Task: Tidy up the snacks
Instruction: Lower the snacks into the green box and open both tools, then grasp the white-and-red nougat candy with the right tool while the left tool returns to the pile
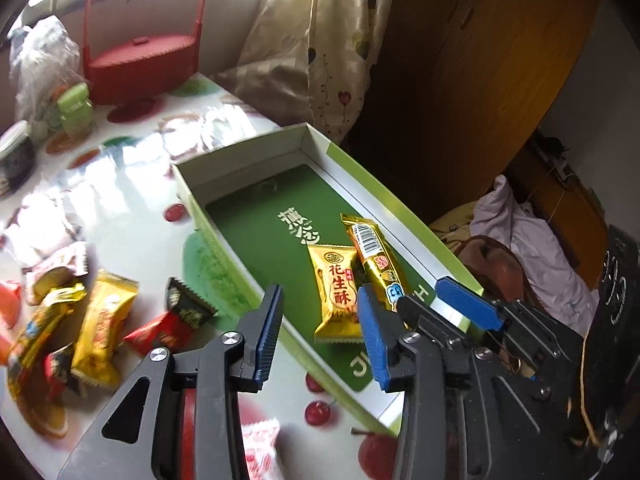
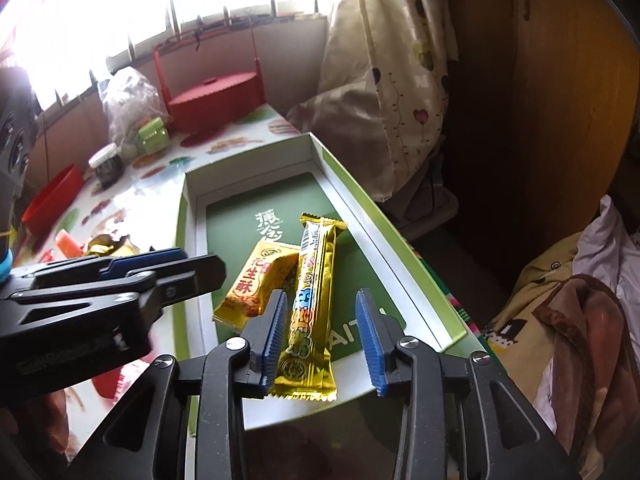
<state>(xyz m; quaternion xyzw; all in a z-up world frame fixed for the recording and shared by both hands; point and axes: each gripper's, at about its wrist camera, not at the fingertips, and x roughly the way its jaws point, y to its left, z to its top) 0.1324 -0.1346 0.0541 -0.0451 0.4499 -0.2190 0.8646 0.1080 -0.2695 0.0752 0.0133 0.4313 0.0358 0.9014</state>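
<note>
An open green and white box (image 1: 256,148) (image 2: 192,216) lies on the table. In it are a gold peanut candy packet (image 1: 335,292) (image 2: 260,280) and a long gold snack bar (image 1: 374,256) (image 2: 314,304), its near end on the box's front rim. My left gripper (image 1: 320,334) is open and empty above the box's near left edge. My right gripper (image 2: 322,340) is open around the near part of the long bar, not clamping it; it also shows in the left wrist view (image 1: 420,304). Several loose snacks (image 1: 104,320) lie left of the box.
A red basket (image 1: 140,64) (image 2: 216,100), a plastic bag (image 1: 40,60), a green container (image 1: 76,108) and a dark jar (image 1: 16,152) stand at the table's far side. A red tray (image 2: 52,200) is at left. Curtain (image 1: 320,40) and bedding (image 2: 580,300) are at right.
</note>
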